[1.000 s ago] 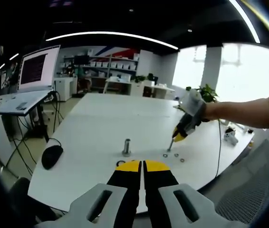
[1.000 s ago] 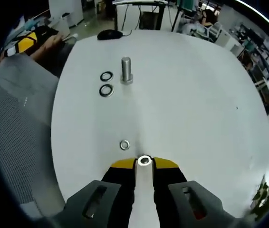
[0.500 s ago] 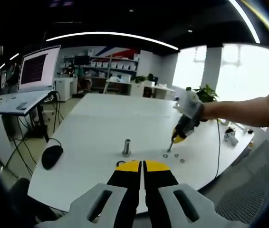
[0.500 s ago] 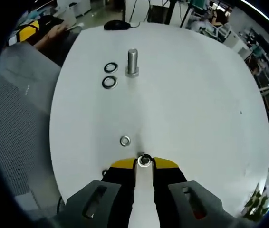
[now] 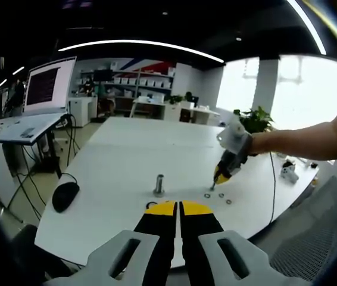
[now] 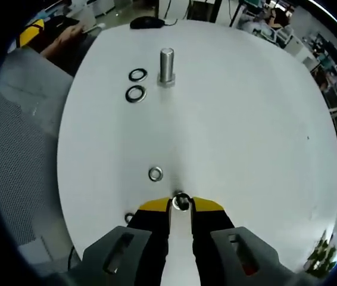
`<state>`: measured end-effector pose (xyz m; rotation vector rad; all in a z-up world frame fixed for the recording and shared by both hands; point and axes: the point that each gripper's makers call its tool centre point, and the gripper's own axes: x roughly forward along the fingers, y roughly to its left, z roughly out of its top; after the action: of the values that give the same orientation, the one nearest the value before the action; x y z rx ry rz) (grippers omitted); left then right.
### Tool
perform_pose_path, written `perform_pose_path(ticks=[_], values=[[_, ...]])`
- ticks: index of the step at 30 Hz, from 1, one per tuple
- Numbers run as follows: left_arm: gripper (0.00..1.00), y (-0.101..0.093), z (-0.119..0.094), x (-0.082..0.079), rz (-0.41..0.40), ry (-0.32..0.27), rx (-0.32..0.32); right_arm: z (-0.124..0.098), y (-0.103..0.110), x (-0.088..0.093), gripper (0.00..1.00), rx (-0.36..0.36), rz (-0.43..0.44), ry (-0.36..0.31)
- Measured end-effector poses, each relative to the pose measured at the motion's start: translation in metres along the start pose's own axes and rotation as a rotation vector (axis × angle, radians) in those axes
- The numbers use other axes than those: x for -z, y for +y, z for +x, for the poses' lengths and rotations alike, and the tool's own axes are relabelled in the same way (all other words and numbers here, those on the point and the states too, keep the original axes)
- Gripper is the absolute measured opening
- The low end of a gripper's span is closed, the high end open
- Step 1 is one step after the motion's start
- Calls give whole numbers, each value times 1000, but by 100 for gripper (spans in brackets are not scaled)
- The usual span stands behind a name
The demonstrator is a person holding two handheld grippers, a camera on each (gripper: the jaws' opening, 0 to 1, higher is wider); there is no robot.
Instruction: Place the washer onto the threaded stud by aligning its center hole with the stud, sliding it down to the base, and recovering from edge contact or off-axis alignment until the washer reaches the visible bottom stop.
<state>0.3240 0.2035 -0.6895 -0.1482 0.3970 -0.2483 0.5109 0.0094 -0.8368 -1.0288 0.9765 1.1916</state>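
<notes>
The threaded stud (image 5: 158, 185) stands upright on the white table (image 5: 115, 167), just beyond my left gripper (image 5: 179, 207), whose yellow-tipped jaws are shut with nothing between them. To the right, a hand holds my right gripper (image 5: 215, 182) tip-down at the table. In the right gripper view, my right gripper (image 6: 180, 205) is shut on a small steel washer (image 6: 180, 201), pinched at its tips. The stud (image 6: 167, 65) is far ahead of it, with two larger washers (image 6: 136, 84) lying to its left.
A loose washer (image 6: 155, 174) lies just ahead of the right jaws, and another (image 6: 129, 217) peeks out beside them. Small washers (image 5: 221, 195) lie under the right gripper. A black mouse (image 5: 65, 195) sits at the table's left edge, and a grey mesh chair (image 6: 19, 149) stands alongside.
The right gripper view has shifted, so the stud sits a little further right and higher. The washer at the right tips now looks tilted rather than flat. The left gripper has not moved.
</notes>
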Motion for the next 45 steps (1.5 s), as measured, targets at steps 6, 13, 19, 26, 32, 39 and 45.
perform_pose_path(ticks=[6, 13, 19, 26, 32, 39, 45], values=[[0, 1, 0, 0, -2, 2, -1, 7, 1, 1, 15, -12, 4, 4], [0, 1, 1, 0, -4, 5, -1, 16, 2, 4, 15, -27, 11, 11], [0, 1, 1, 0, -7, 7, -3, 21, 2, 6, 15, -34, 10, 18], [0, 2, 1, 0, -9, 7, -3, 27, 2, 7, 15, -43, 16, 14], [0, 2, 2, 0, -11, 8, -2, 26, 2, 7, 15, -53, 17, 11], [0, 1, 2, 2, -7, 17, 4, 22, -1, 13, 21, -39, 69, 2], [0, 0, 2, 1, -5, 12, 7, 14, 7, 24, 22, -41, 96, 0]])
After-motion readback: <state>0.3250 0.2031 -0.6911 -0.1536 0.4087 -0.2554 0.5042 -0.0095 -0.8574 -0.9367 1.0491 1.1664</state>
